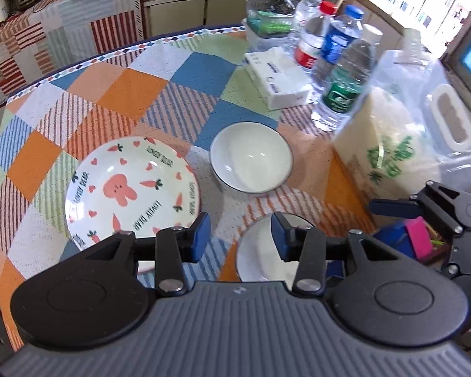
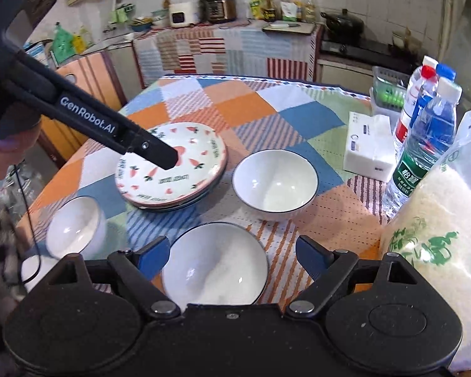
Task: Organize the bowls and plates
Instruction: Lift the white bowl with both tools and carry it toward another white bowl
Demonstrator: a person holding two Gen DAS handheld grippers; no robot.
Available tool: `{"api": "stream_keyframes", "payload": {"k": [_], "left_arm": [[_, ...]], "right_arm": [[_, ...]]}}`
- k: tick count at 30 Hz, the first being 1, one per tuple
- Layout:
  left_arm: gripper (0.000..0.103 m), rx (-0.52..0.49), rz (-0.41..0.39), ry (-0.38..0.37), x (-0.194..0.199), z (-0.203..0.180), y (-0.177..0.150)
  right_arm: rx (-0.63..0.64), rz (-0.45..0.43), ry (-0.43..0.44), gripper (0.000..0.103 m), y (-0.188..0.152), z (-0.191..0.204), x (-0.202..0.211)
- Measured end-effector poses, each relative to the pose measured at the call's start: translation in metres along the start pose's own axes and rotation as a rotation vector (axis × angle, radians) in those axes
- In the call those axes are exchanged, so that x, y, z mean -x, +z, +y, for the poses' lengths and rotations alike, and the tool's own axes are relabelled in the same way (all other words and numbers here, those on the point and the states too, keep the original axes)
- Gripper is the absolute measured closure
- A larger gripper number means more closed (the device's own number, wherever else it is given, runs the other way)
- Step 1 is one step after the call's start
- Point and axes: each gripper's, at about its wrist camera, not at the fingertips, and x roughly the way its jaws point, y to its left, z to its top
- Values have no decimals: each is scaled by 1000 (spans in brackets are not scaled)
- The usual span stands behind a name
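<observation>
A stack of rabbit-and-carrot plates (image 1: 132, 188) (image 2: 172, 172) sits on the patchwork tablecloth. To its right stands a white bowl with a dark rim (image 1: 251, 157) (image 2: 274, 183). A second white bowl (image 2: 215, 264) (image 1: 257, 259) lies nearer, and a third bowl (image 2: 75, 226) is at the near left. My left gripper (image 1: 241, 235) is open and empty, hovering above the cloth between the plates and the near bowl. My right gripper (image 2: 232, 254) is open wide above the near bowl, its pads clear of the rim.
Several water bottles (image 2: 424, 144), a white tissue pack (image 2: 369, 147) and a big bag of rice (image 2: 436, 245) crowd the table's right side. A clear plastic box (image 1: 267, 22) stands at the back right. The table edge (image 2: 235, 77) faces a cloth-covered kitchen counter.
</observation>
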Motion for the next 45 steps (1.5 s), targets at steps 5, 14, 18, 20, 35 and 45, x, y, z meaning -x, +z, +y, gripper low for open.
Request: {"api": "stream_keyframes", "payload": {"k": [5,14,18,20,35,45], "left_arm": [[61,-27,12,-37,12,-8,-14],[56,-39,83,-44,-12,-2,-35],[55,-32,122,-56,-34,3,-44],[50,-37,135,-42,-43,2,-47],[35,-18,203,-30,-102,4,-56],[95,91,181,-69,-128,19,-64]], "right_arm": [[33,5,-2,12,-11,13,16],[85,27,-20,10,-37,27,8],[103,62,-42,10,-47,29,-11],[118,75,-57,10,-52,31,-21],[145,144,-93,8,-69,32,-97],[83,118,-39,6,-71,25,-114]]}}
